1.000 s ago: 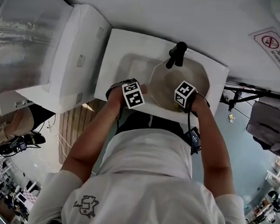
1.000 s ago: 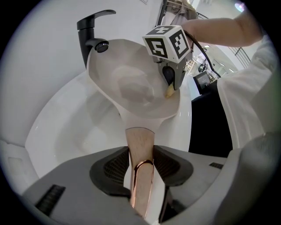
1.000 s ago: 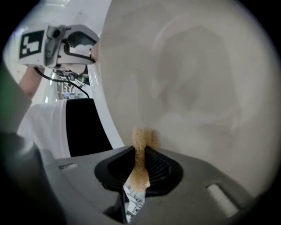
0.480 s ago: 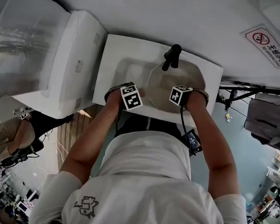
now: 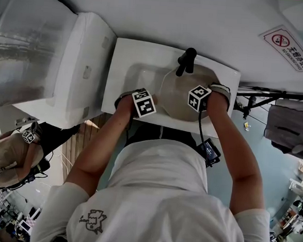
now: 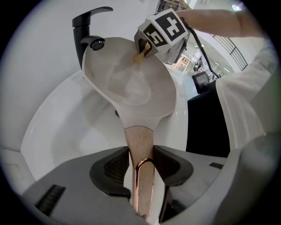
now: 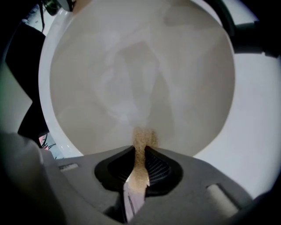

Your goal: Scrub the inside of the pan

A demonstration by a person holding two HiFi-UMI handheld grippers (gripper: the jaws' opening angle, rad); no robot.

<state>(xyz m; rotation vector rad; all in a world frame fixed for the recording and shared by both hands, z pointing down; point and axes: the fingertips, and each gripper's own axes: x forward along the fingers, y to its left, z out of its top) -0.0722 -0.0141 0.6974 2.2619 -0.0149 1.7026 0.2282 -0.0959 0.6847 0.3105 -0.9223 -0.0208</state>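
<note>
Over the left part of the white ceramic sink (image 5: 126,59), the left gripper (image 6: 140,163) has its jaws pressed on both sides of the pale wooden handle (image 6: 138,143), near its copper-coloured hanging loop. This is the only support that I can see for the cream-coloured round pan (image 6: 131,83). The pan hangs tilted above the middle of the sink, and its far rim is close under the black metal faucet (image 6: 88,30) at the back of the sink.

Toward the right side of the sink, the right gripper (image 7: 139,166) reaches into the pan. Its jaws are narrow and pinch a thin tan scrub pad (image 7: 140,141), whose free end lies on the inner wall of the pan.

I judge that several things can go wrong from here:

- **Pan turning:** A strong push of the pad far from the handle can turn the pan in the left jaws, because the handle is smooth and narrow. The pan would then drop into the sink.
- **Hitting the faucet:** A stroke toward the back of the sink can knock the rim against the faucet.
- **Losing the pad:** Only a small part of the pad stands out from the right jaws, so friction can pull it out or fold it.
- **Scratching:** The hard jaw tips would then rub the coating instead of the pad and may scratch it.
</note>
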